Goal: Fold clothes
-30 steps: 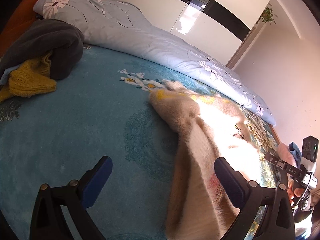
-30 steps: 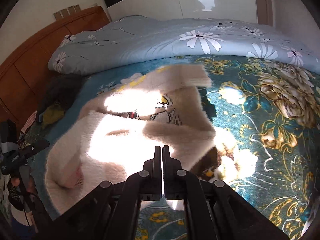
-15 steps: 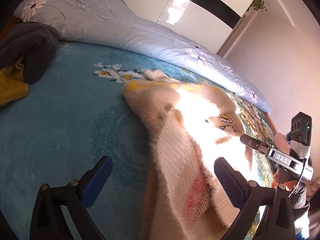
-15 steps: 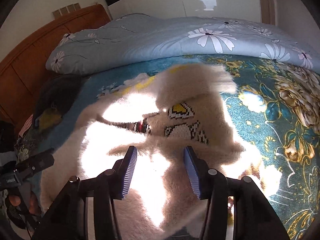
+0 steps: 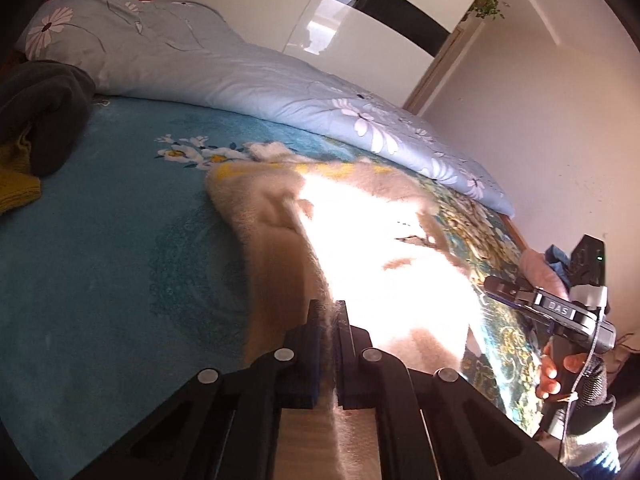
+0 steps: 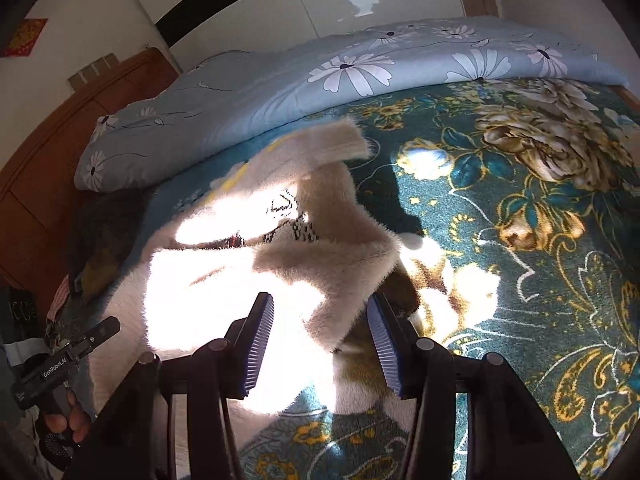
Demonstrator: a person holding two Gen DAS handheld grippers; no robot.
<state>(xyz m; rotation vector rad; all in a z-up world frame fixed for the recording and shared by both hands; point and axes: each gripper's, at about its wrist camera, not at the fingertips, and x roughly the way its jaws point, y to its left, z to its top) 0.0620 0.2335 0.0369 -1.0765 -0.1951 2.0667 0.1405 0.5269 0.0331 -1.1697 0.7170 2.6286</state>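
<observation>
The left tool [image 5: 328, 312] is pinched narrow on the near edge of the fluffy cream sweater [image 5: 376, 240], fuzz showing between its two blue pads. The right tool [image 6: 320, 344] stands wide apart, its ribbed pads on either side of a raised ridge of the same sweater [image 6: 248, 272] without gripping it.

Taking the sweater as the landmark: it lies in the middle of the bed, on the teal flowered blanket [image 6: 520, 240], half in hard sunlight. One sleeve [image 6: 320, 144] is flung out toward the far side, pointing at the pale blue floral duvet [image 6: 360, 76] bunched along the wall. The body is rumpled, with a knitted pattern partly buried under a thick fold.

Beyond the sweater toward the headboard sit a dark grey garment [image 5: 44, 112] and a mustard knit [image 5: 16, 184], both still in a heap.

To my eye the work is at an early stage: the sweater has loose humps rather than clean creases, the sleeve is not yet brought in, and those other pieces look untouched. I'd guess flattening and squaring comes before any real fold.
</observation>
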